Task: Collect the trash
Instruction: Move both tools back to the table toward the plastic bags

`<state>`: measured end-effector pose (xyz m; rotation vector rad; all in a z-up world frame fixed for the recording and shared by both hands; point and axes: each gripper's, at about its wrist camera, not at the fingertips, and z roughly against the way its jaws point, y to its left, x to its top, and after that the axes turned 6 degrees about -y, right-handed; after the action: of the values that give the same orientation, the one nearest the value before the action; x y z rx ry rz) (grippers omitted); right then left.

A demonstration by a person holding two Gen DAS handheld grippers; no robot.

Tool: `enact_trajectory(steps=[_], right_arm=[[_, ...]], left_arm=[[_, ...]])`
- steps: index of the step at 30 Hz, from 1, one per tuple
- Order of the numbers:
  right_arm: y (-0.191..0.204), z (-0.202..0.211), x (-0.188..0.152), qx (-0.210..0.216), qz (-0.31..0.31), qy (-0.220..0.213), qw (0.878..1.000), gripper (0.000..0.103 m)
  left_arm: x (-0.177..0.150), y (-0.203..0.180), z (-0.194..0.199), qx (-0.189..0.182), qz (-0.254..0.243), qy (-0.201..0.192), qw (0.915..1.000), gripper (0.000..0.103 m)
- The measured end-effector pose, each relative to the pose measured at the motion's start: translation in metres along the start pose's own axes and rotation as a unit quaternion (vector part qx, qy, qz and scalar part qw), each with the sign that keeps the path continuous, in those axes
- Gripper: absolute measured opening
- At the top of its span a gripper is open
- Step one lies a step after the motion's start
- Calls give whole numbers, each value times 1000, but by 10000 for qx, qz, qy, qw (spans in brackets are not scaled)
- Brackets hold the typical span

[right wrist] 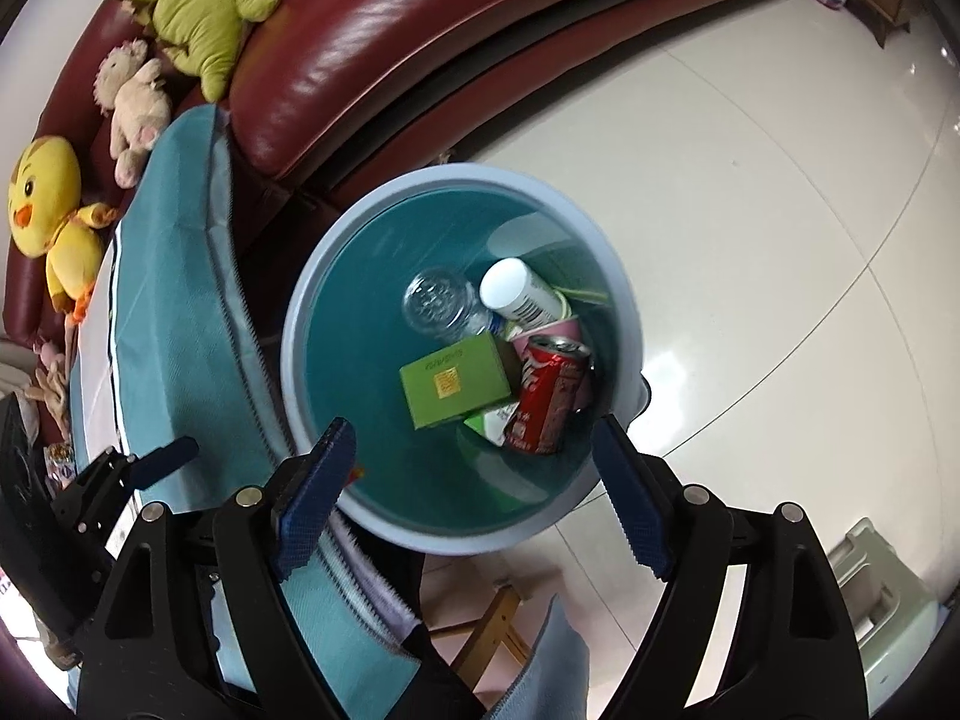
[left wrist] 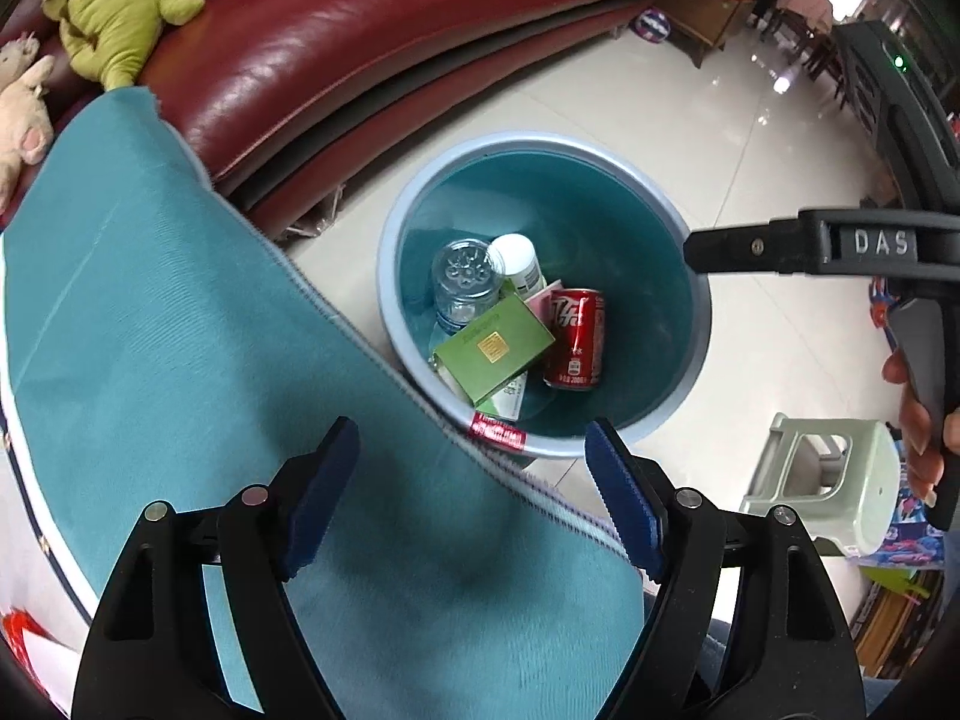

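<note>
The trash bin, pale blue at the rim and teal inside, stands on the cream tiled floor just beside the worktop, which is draped in a teal cloth with a ribbed edge. Behind both runs a dark red leather sofa.

Contents of the bin: a red soda can, lying tilted against the right side; a green carton, lying flat over other packaging; a clear plastic bottle, bottom upward; a white bottle with a printed label, leaning beside the clear one. A pink-and-white item shows between the white bottle and the can; it cannot be identified.

Left gripper: pointing steeply down over the worktop edge, jaws apart, nothing between the blue pads. Only cloth and the near rim of the bin lie beneath them.

Right gripper: pointing steeply down above the bin, jaws apart and empty. In the left wrist view one of its black fingers reaches over the bin's right rim, and a hand grips its handle.

Other items: a green plush toy, a cream plush toy and a yellow duck plush on the sofa; a pale green plastic stool on the floor to the right of the bin.
</note>
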<state>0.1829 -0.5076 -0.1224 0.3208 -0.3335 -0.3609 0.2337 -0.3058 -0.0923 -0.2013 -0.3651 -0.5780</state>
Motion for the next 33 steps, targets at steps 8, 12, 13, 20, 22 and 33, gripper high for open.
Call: enact_trajectory(steps=[8, 12, 13, 20, 22, 33], right_arm=[[38, 22, -25, -31, 333, -27, 9994, 77], [59, 31, -41, -28, 498, -20, 9988, 81], [66, 33, -46, -34, 561, -26, 9984, 82], [111, 44, -73, 10, 962, -21, 9954, 82], [124, 45, -81, 23, 1076, 9, 9942, 82], [206, 38, -142, 285, 1746, 397, 9834, 82]], left_arm=[[-31, 20, 44, 108, 239, -299, 9992, 80], [-54, 35, 67, 199, 393, -434, 9981, 80], [-60, 40, 73, 220, 427, -480, 9977, 82], [-103, 75, 115, 469, 772, -863, 9922, 91], [-121, 90, 128, 548, 936, -964, 9894, 91], [-217, 151, 184, 1036, 1786, -1324, 9694, 91]])
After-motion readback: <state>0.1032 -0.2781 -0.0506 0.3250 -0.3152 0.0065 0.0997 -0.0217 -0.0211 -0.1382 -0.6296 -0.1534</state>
